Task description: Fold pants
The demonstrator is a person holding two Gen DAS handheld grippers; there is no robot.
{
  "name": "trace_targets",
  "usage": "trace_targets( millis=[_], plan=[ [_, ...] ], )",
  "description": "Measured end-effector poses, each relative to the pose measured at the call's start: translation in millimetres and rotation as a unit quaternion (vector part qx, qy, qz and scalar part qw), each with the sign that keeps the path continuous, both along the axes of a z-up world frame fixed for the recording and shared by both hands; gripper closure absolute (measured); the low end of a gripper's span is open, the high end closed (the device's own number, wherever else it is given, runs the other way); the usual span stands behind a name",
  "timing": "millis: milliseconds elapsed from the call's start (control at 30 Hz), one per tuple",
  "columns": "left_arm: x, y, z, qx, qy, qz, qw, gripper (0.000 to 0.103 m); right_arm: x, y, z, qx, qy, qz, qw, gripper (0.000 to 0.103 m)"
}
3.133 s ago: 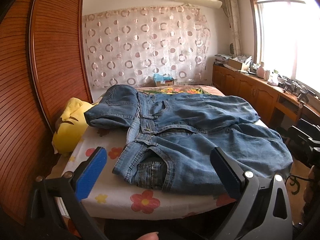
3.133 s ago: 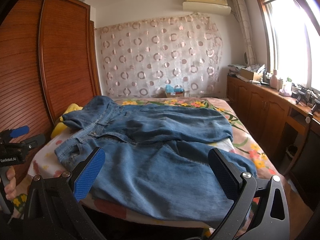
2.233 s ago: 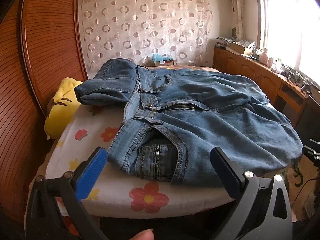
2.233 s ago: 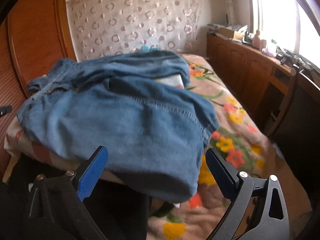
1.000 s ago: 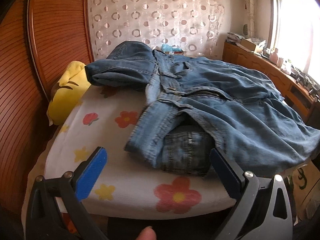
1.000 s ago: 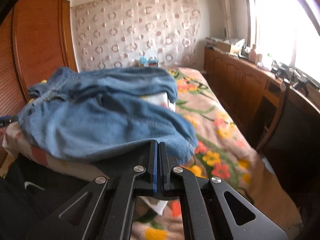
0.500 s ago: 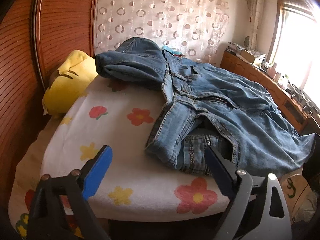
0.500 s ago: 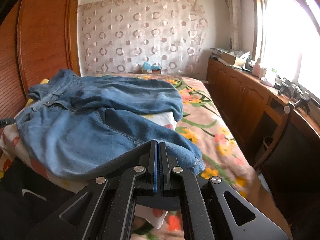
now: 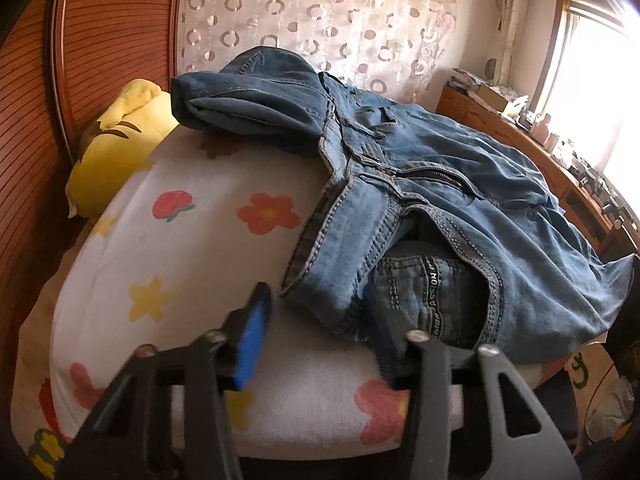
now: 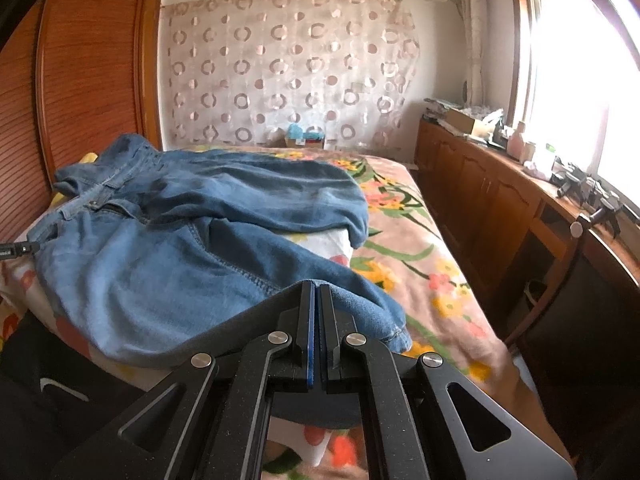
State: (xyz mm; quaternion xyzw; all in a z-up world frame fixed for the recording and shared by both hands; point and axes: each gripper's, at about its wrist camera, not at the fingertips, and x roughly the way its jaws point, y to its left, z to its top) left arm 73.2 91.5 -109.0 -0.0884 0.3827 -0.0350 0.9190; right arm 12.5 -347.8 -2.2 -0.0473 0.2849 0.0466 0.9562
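Note:
Blue jeans (image 9: 432, 184) lie spread across the bed, waistband toward the wooden headboard, one leg end bunched at the back. My left gripper (image 9: 316, 320) is partly open, its jaws on either side of the near waistband corner (image 9: 332, 292). In the right wrist view the jeans (image 10: 168, 240) stretch leftward, and my right gripper (image 10: 315, 292) is shut on the near leg's hem edge (image 10: 360, 300), holding it at the bed's near edge.
A yellow pillow (image 9: 116, 148) lies by the wooden headboard (image 9: 100, 40). The bed has a flowered white sheet (image 9: 180, 240) and a flowered blanket (image 10: 420, 248). A wooden cabinet (image 10: 500, 208) with clutter runs along the window side. A chair (image 10: 580, 280) stands near the bed.
My left gripper has moved in on the waistband corner and narrowed from wide open. My right gripper, shut on the hem about a second ago, has drawn the leg out flatter.

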Motion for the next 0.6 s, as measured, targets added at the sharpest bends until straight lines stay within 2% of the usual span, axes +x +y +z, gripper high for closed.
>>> trace_targets(
  millis=[33,67,167,600],
  plan=[
    [0.7,-0.3,-0.4,0.0,0.001,-0.002,1.0,0.07,0.8,-1.3,0.6,0.0,-0.001,-0.001,1.0,0.103],
    [1.5,-0.5,-0.6,-0.002,0.001,-0.007,1.0,0.079,2.1,-1.9,1.5,0.0,-0.002,-0.002,1.0,0.103],
    [1.8,-5.0,4.6,-0.001,-0.004,-0.022,0.9997,0.091,6.2,-3.5,5.3,0.0,-0.008,-0.003,1.0,0.103],
    [14.8,-17.6,87.5,0.027,-0.087,-0.046,0.9948,0.095,51.6,-7.9,37.7,-0.025,-0.053,-0.004,0.998,0.103]
  ],
)
